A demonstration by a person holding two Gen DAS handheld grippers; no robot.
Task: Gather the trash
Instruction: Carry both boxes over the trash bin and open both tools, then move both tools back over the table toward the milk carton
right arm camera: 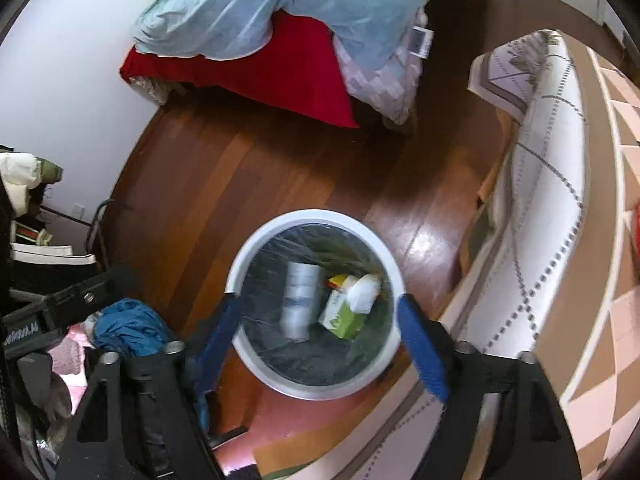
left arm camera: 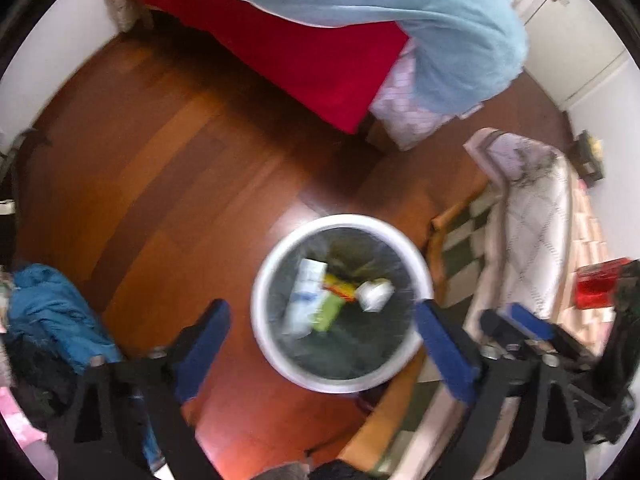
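Jaws of both grippers spread, empty, above upright trash bin (right arm camera: 316, 216), mouth up.

wood floor (right arm camera: 280, 168) | on it: white bin (right arm camera: 256, 368) | blue cloth heap (right arm camera: 128, 328) | patterned mat (right arm camera: 536, 184)

No text can be read with confidence. A white tag (right arm camera: 422, 40) with dark print hangs off the bedding at one o'clock in the right wrist view, its marks too small to make out. On the black mount (right arm camera: 24, 330) at nine o'clock there is pale lettering, blurred beyond reading. The packages in the bin (right arm camera: 240, 264) show only smeared colour.
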